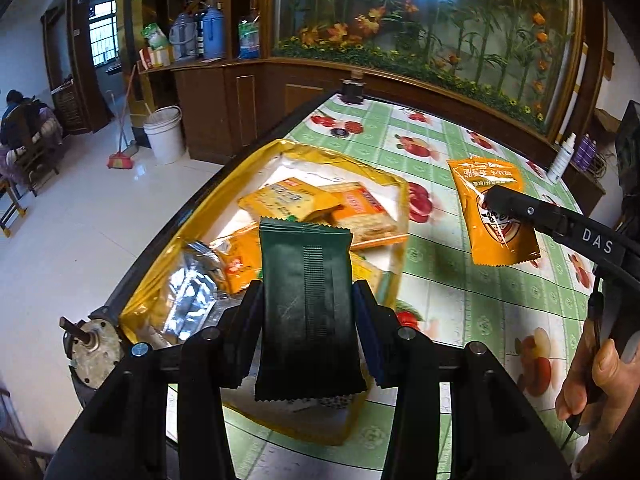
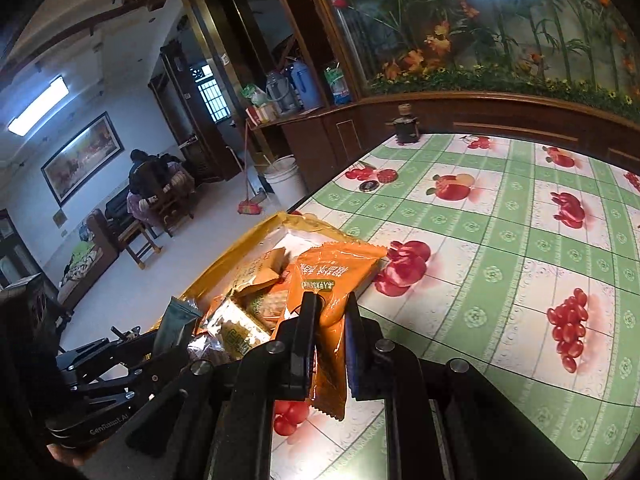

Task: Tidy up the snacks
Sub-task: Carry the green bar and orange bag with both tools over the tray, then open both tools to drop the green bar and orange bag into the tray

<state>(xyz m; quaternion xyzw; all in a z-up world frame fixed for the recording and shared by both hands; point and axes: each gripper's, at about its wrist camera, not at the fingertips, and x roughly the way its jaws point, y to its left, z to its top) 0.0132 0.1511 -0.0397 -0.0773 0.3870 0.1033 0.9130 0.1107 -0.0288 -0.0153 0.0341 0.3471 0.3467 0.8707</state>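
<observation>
Left wrist view shows the left claw (image 1: 308, 300) closed across the middle of a dark green snack packet (image 1: 306, 312), held upright above the near end of a shallow yellow tray (image 1: 160, 280) that sits at the table (image 1: 480, 312) edge, at about 9 o'clock from the table's middle. Orange cracker packets (image 1: 316, 204) and a silver foil wrapper (image 1: 192, 292) already lie piled in the tray. At 2 o'clock in this view the right claw (image 1: 486, 200) pinches an orange sauce-style sachet (image 1: 494, 216), which hangs from the claw above the fruit-print tablecloth. Right wrist view confirms it: the right claw (image 2: 330, 308) is narrow, its jaws shut on the orange sachet's (image 2: 332, 284) mid-section with the crimped ends sticking out fore and aft, just right of the tray (image 2: 256, 232). Both packets look light, soft and crinkly, with slick film that could slide under a loose pinch; the green one is plump, likely air-filled, so squeezing hard might crush whatever is inside. A hold across the flat middle, as now, or on a crimped end seam seems safest. My guess is both are bound for the tray, and each should drop cleanly when let go low over the pile.
</observation>
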